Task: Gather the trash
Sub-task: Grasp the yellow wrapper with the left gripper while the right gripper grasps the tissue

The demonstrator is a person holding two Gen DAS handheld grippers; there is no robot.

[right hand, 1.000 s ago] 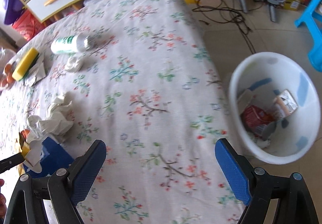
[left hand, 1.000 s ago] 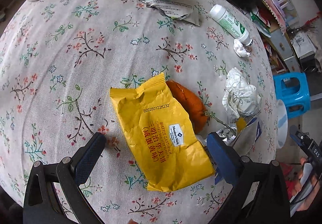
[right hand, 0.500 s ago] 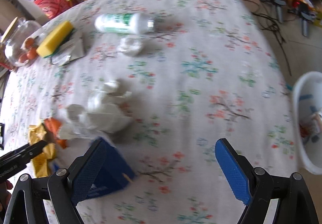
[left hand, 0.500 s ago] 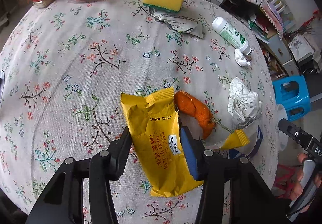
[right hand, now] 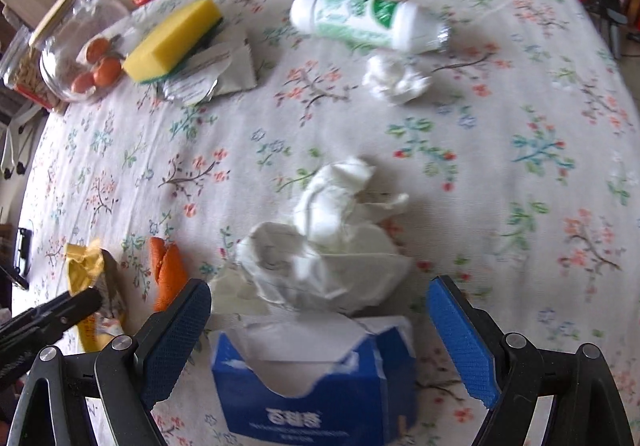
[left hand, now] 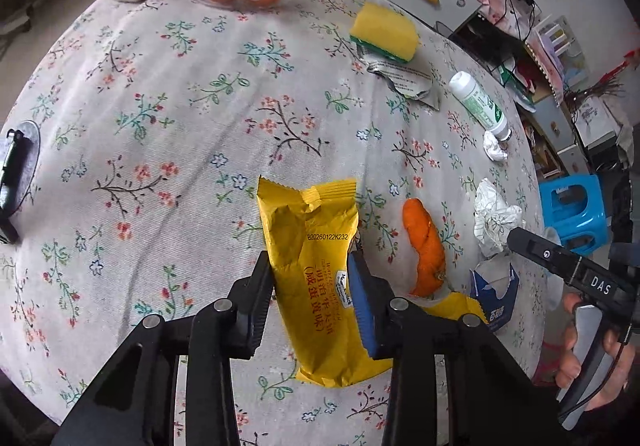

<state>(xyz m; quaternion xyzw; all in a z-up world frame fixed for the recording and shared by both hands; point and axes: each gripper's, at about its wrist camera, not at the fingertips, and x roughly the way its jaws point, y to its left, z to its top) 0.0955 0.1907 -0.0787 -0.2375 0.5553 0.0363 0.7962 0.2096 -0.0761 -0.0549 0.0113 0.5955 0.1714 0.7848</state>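
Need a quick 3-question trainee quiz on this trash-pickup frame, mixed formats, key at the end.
1. True or false: the left gripper is shut on the yellow wrapper.
2. Multiple choice: what lies directly ahead between the open fingers of the right gripper? A) green-and-white bottle B) blue tissue box C) yellow sponge
3. Fill in: the orange peel lies on the tablecloth between the yellow wrapper and the crumpled white ____.

Key: 1 true; 2 B; 3 tissue.
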